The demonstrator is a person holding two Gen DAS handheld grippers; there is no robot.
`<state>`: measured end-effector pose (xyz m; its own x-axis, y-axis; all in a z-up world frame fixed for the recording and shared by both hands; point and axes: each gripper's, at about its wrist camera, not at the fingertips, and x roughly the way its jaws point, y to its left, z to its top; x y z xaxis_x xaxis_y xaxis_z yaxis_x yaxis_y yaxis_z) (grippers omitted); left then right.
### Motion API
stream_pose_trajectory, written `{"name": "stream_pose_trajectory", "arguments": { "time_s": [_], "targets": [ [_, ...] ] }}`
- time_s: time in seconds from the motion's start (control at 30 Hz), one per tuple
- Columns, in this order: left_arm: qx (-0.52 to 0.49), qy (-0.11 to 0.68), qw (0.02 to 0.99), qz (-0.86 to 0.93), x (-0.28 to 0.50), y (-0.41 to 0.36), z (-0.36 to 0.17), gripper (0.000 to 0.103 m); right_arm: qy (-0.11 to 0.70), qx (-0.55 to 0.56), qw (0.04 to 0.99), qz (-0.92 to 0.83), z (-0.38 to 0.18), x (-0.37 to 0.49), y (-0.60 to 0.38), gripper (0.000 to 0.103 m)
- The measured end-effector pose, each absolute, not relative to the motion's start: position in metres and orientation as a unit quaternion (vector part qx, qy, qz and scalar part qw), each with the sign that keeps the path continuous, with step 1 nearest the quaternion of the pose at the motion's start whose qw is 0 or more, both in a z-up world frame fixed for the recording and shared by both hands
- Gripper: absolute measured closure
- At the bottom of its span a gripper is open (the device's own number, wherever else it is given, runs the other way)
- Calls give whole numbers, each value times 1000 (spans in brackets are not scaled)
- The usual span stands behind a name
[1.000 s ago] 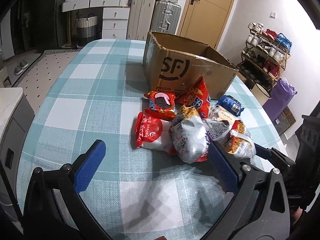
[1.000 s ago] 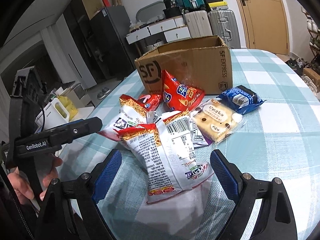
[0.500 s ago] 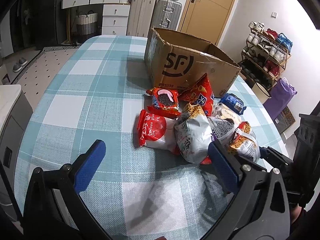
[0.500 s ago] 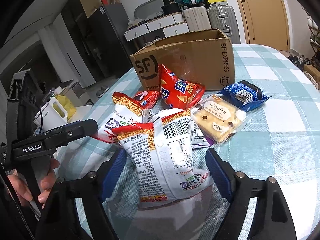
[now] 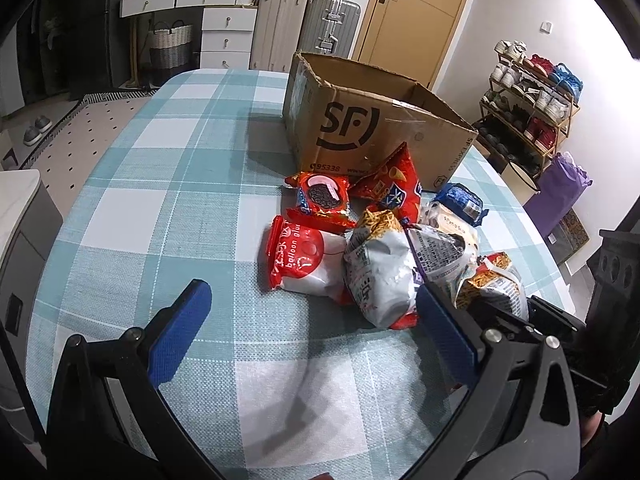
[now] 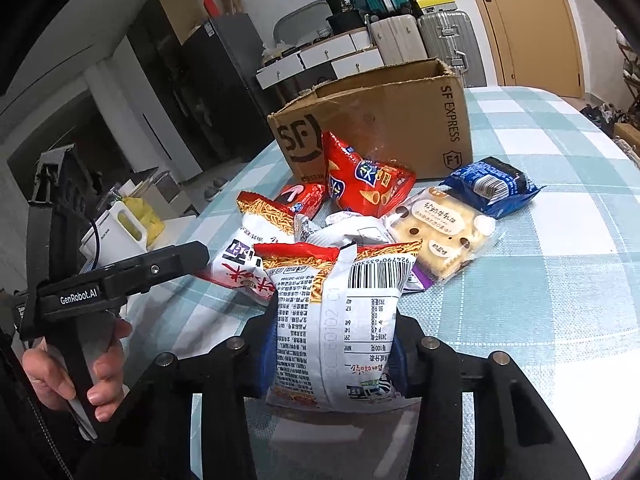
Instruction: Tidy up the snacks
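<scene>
A pile of snack packs lies on the checked table in front of an open SF cardboard box [image 5: 360, 128] [image 6: 380, 120]. My right gripper [image 6: 332, 344] is shut on a white noodle-snack bag [image 6: 336, 312] with a barcode, at the near edge of the pile. My left gripper [image 5: 312, 320] is open and empty, just short of a red-and-white pack [image 5: 300, 260] and a second white noodle-snack bag [image 5: 380, 276]. A red Oreo pack [image 5: 322, 198], a red chip bag [image 6: 360, 180], a biscuit pack [image 6: 440, 232] and a blue pack [image 6: 492, 188] lie closer to the box.
The table [image 5: 160, 184] has a teal checked cloth. Its left edge drops to a dotted floor mat. Suitcases [image 5: 304, 28] and white drawers [image 5: 228, 28] stand behind the box. A shoe rack [image 5: 532, 96] stands at the right wall.
My right gripper has closed on the barcode noodle-snack bag, which stood between open fingers before. My left gripper has stayed open, its view shifting slightly.
</scene>
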<state>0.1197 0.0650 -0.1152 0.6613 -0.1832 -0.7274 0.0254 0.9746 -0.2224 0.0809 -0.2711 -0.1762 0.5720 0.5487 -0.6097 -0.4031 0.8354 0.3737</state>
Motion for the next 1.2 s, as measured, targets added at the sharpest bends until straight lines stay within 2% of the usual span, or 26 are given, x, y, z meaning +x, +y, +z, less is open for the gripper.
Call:
{"name": "stream_pose_trajectory", "arguments": {
  "time_s": [1.2],
  "targets": [
    [-73, 431, 896, -72, 135, 32, -122, 1, 341, 143, 894, 252, -161, 64, -316, 59]
  ]
}}
